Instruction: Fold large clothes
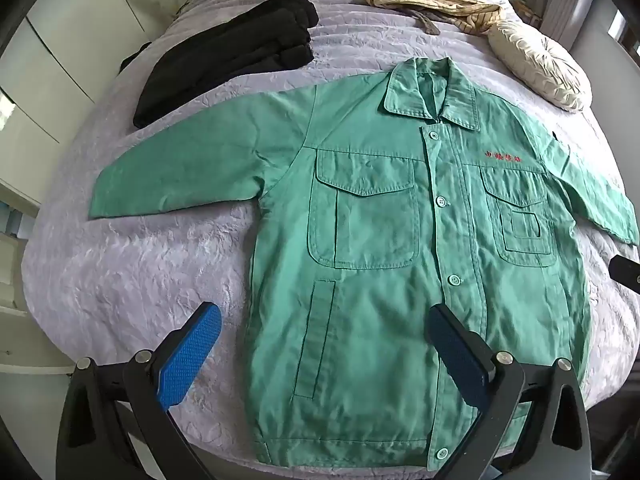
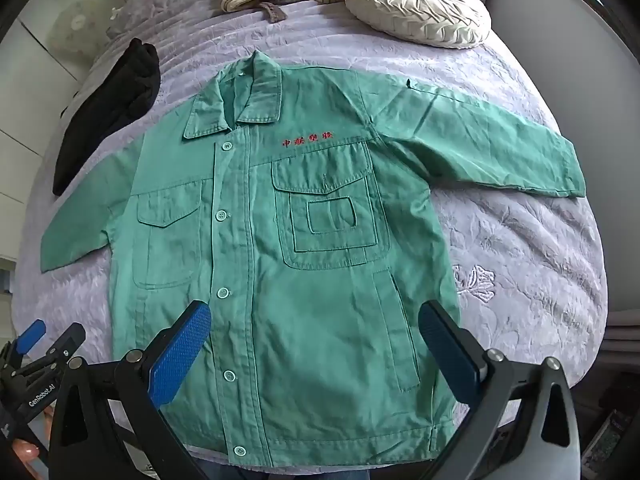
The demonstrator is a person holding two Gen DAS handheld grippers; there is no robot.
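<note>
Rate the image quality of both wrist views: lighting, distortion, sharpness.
Left wrist view: soft even daylight, strong fisheye bending the bed into a dome, dark vignette corners, green jacket sharp. Right wrist view: same bulge and lighting, red embroidery legible, no glare.

We note the green jacket (image 1: pixel 372 216) as woven cloth, matt, lightly creased, with glossy plastic-looking buttons (image 1: pixel 441 201) and red embroidered lettering (image 2: pixel 307 140). The bedspread (image 1: pixel 132 280) under it reads as lilac fabric with a crinkled, faintly sheened, embossed texture. The black garment (image 1: pixel 224 60) looks soft and matt. The round cushion (image 2: pixel 416 8) is pleated cream cloth with a satin sheen. The left gripper (image 1: pixel 320 356) has blue dimpled rubbery pads (image 1: pixel 192 356) on matt black plastic arms with shiny metal pins; the right gripper (image 2: pixel 316 356) looks the same.
</note>
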